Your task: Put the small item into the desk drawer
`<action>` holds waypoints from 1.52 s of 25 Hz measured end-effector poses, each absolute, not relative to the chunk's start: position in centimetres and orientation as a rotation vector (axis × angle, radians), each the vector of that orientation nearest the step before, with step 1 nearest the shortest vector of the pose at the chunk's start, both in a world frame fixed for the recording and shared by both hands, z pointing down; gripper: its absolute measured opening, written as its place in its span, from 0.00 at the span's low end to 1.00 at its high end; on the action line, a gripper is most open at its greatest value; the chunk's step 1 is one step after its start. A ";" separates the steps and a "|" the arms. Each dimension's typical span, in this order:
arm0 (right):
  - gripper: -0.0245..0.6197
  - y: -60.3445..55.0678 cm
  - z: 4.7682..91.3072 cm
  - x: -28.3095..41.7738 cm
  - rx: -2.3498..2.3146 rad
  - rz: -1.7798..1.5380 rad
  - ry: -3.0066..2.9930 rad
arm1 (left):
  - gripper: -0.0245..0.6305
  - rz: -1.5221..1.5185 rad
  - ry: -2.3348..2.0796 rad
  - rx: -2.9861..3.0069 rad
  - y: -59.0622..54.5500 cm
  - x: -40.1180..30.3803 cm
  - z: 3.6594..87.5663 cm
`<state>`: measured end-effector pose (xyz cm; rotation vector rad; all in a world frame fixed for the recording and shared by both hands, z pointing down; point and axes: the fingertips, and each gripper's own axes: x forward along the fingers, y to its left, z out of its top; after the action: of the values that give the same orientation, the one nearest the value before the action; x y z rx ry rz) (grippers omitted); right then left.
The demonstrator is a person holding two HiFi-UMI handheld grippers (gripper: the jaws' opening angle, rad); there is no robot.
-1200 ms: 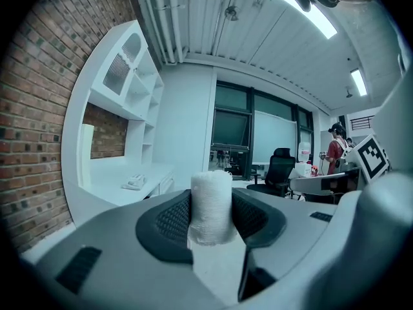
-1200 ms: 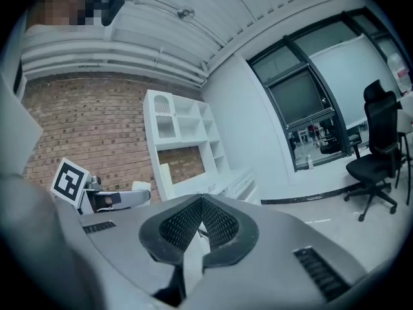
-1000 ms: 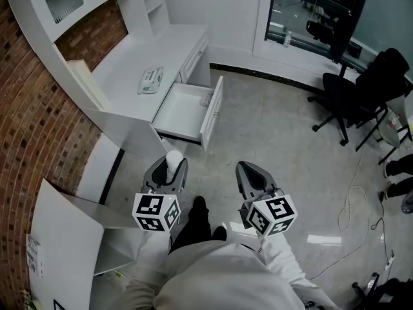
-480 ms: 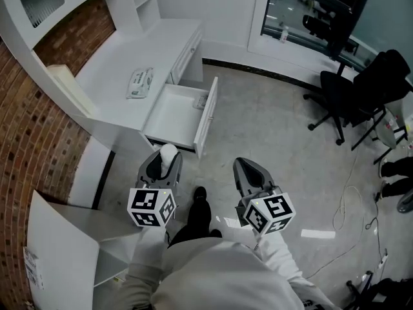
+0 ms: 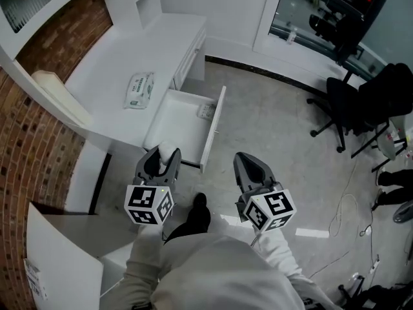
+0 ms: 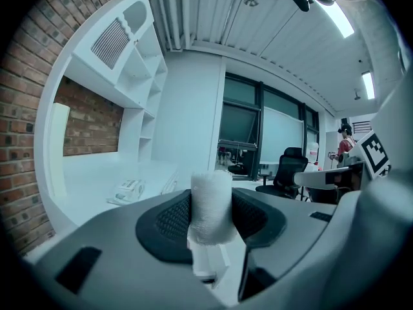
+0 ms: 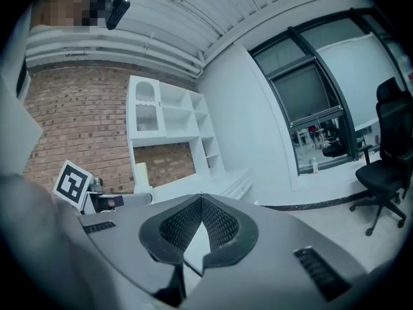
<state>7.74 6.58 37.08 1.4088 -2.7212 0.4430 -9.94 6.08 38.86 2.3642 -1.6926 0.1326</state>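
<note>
A small white fuzzy cylinder stands upright between the pads of my left gripper, which is shut on it. In the head view the left gripper hovers just short of the open desk drawer, near its front left corner, with the white item showing between the jaws. The drawer sticks out from the white desk, and a small flat object lies at its far right. My right gripper hangs over the floor to the right of the drawer; its tips meet with nothing between them.
A pack of wipes lies on the desk. A white open box stands at the lower left beside the brick wall. Black office chairs and a floor cable are to the right. The person's shoe is below the drawer.
Both grippers have come closer to the open drawer as the person stepped toward the desk. The left gripper keeps its hold on the white item; the right stays shut.
</note>
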 end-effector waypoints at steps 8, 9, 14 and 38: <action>0.08 -0.1 37.2 5.6 1.455 0.458 -2.698 | 0.32 0.157 -1.655 2.390 -0.7 -11.6 39.3; 0.08 -0.9 37.2 5.4 1.461 0.463 -2.697 | 0.32 0.153 -1.650 2.395 -1.5 -11.8 39.3; 0.08 -3.6 37.5 4.4 1.484 0.478 -2.679 | 0.32 0.143 -1.615 2.416 -4.5 -12.3 39.4; 0.08 -13.2 37.0 4.1 1.498 0.446 -2.676 | 0.32 0.170 -1.635 2.391 -14.4 -13.6 40.1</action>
<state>4.12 -13.17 36.98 1.4976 -2.6760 0.4463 -13.57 -14.40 40.07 2.3908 -1.6351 0.1702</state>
